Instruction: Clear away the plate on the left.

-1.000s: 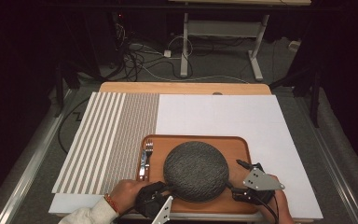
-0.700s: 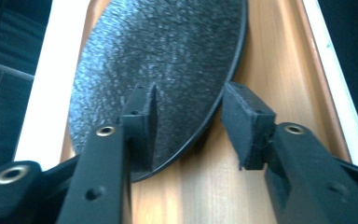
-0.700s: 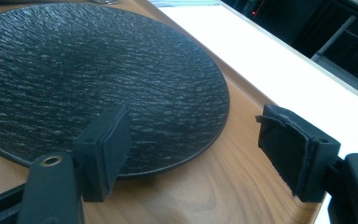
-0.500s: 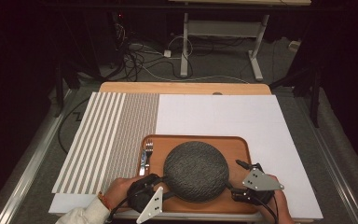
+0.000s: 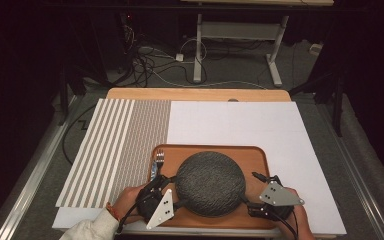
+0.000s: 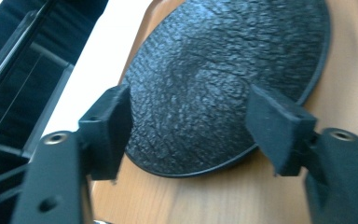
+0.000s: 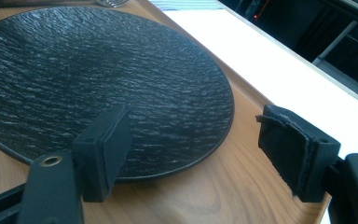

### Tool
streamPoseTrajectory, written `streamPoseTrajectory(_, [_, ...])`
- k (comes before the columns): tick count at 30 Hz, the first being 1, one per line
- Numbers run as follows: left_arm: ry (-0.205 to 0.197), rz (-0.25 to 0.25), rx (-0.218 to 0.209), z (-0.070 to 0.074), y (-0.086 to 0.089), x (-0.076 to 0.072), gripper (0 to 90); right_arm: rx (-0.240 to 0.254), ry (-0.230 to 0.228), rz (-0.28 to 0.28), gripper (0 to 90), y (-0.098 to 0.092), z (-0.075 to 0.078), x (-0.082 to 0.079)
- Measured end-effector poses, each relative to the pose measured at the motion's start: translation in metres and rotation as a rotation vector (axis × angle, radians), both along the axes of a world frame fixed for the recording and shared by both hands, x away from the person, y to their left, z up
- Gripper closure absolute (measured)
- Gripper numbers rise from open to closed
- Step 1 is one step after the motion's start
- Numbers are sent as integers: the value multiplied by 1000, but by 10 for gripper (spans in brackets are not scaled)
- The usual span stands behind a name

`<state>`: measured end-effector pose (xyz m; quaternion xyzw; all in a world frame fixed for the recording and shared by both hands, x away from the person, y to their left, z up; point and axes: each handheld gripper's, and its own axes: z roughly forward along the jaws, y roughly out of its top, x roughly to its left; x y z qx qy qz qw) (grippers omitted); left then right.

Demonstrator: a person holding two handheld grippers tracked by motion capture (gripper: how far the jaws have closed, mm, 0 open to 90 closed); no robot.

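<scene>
Plate [image 5: 210, 182] sat on tray [image 5: 260, 160], dark and rough-textured, near the tray's middle. Fork [image 5: 158, 161] lay just left of plate, also on tray, tines pointing away from the person. Tray rested at near edge of desk [image 5: 230, 125].

Left tongs [image 5: 172, 187] noted at plate's left rim. Compared with a second ago: jaws just been opening, from fairly narrow to wide; grey plate on top swung round as the hand shifted slightly. In left gripper view, pads [image 6: 107, 128] stood well apart, plate rim seen between and beyond them, no pad pressing on it. Nothing gripped.

Right tongs [image 5: 252, 202] at plate's near-right rim, same spot as a second ago. In right gripper view, pads [image 7: 105, 147] wide apart, plate edge [image 7: 214, 140] just ahead, one pad over the rim, the other over bare tray. Nothing held.

Reading: left side re-opened to straddle the rim, so a two-sided lift of plate looked to be in preparation, not yet begun. Next likely needed: both sets closed on opposite rims. Risk judged: slippery rim, uneven lift.
</scene>
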<state>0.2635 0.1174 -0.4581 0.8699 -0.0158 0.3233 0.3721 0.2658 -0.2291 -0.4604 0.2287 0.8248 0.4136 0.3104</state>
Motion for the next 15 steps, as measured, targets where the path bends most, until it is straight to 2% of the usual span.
streamPoseTrajectory(3, [13, 20, -16, 0, -2, 4, 280, -1, -2, 1, 259, 0, 0, -1])
streamPoseTrajectory(6, [59, 47, -32, 0, -4, 10, 268, -1, 2, 1, 259, 1, 0, -1])
streamPoseTrajectory(12, [134, 113, 0, -6, -8, 21, 268, -5, 4, 2, 259, 1, -1, 0])
streamPoseTrajectory(15, [157, 116, 7, -8, -10, 25, 267, -6, 3, 6, 259, 1, -1, 0])
